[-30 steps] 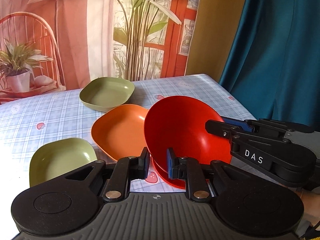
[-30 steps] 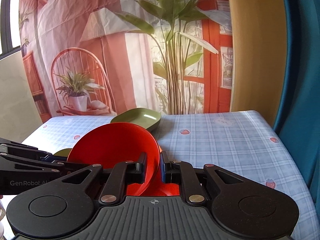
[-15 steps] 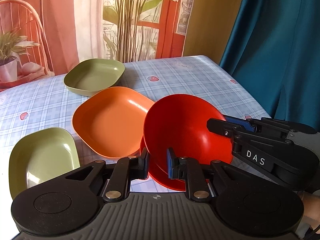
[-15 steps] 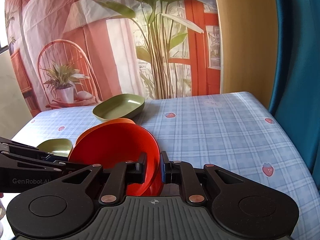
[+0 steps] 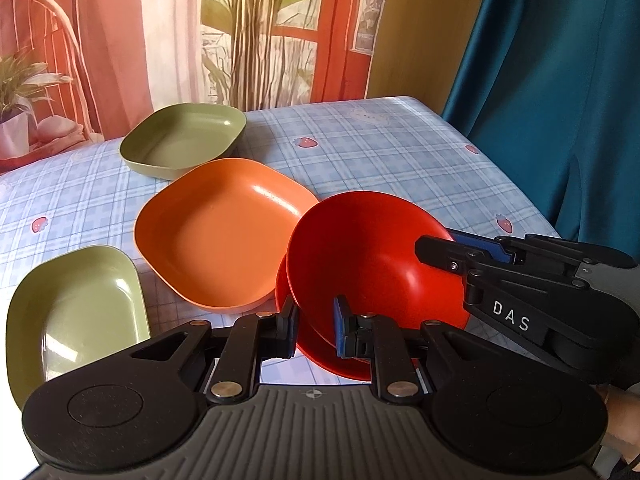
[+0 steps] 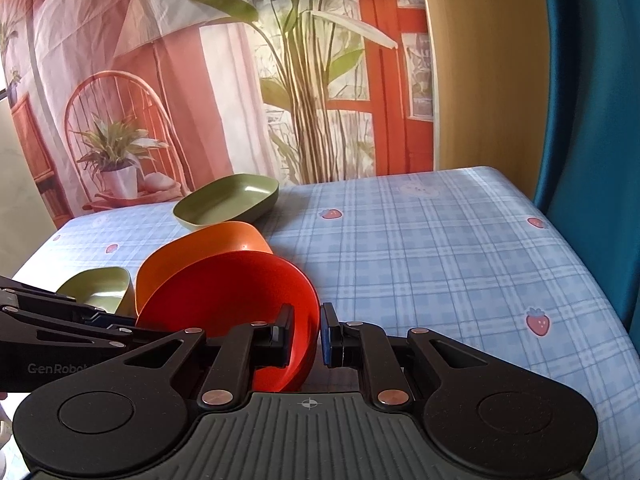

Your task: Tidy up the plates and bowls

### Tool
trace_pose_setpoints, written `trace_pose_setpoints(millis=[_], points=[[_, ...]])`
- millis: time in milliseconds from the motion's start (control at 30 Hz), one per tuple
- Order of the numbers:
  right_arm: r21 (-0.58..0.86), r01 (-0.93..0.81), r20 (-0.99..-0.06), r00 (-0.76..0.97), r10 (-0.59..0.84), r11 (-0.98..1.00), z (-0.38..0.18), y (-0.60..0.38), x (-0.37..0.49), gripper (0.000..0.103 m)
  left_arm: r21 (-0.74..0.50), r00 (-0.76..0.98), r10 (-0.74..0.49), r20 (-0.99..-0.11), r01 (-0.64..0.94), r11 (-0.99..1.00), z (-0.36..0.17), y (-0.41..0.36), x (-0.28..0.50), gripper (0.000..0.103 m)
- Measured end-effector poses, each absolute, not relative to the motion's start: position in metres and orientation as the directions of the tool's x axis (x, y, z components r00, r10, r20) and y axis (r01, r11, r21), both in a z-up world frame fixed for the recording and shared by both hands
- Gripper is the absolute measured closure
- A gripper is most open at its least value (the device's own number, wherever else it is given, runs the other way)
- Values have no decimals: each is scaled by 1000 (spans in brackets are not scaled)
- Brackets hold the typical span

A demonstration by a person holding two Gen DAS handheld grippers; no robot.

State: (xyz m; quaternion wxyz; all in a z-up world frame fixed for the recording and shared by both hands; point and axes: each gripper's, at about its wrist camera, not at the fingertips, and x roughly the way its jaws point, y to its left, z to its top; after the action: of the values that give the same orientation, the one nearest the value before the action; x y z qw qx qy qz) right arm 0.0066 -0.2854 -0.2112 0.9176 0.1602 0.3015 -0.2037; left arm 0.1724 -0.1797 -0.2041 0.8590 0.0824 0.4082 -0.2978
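We are pinching top red bowl (image 5: 372, 256) with both tools – left gripper (image 5: 314, 330) near rim, right gripper (image 6: 306, 334) other rim – tipping it over second red bowl (image 5: 320, 350) beside orange plate (image 5: 224, 236) on table (image 6: 440, 248), likely for nesting.

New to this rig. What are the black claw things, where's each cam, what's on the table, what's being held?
No robot arm here: a person holds a two-finger gripper in each hand, and a fisheye camera on each looks forward along its fingers. One picture is from the left gripper, the other from the right gripper; the claw marked DAS in the left view is the right gripper. On the checked tablecloth lie a far green dish, an orange dish and a near green dish. Both grippers grip the rim of a tilted red bowl, which sits above a second red bowl.
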Motion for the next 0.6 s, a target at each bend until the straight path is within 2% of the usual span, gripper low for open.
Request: trace_pose_setpoints(millis=[200,267,333,600], points=[[155,483,-624,724,-293,862,-210,-284,7,87,-88,506,-435,-745,572,816,-202,-179,171,82],[148,487,-626,720,-300,861,-208,-283,6,82,-85,517,-429,-741,562,823,-201,-177,171,74],[139,491,-627,716,-307,860,-206,-283,4,81,-86,529,-430,-731,555,828,-198,-174,171,65],[109,497,-615,714,-334,861,-190,-275,-2,81,-98,566,-436,-700,529,843,-182,-156,166,65]])
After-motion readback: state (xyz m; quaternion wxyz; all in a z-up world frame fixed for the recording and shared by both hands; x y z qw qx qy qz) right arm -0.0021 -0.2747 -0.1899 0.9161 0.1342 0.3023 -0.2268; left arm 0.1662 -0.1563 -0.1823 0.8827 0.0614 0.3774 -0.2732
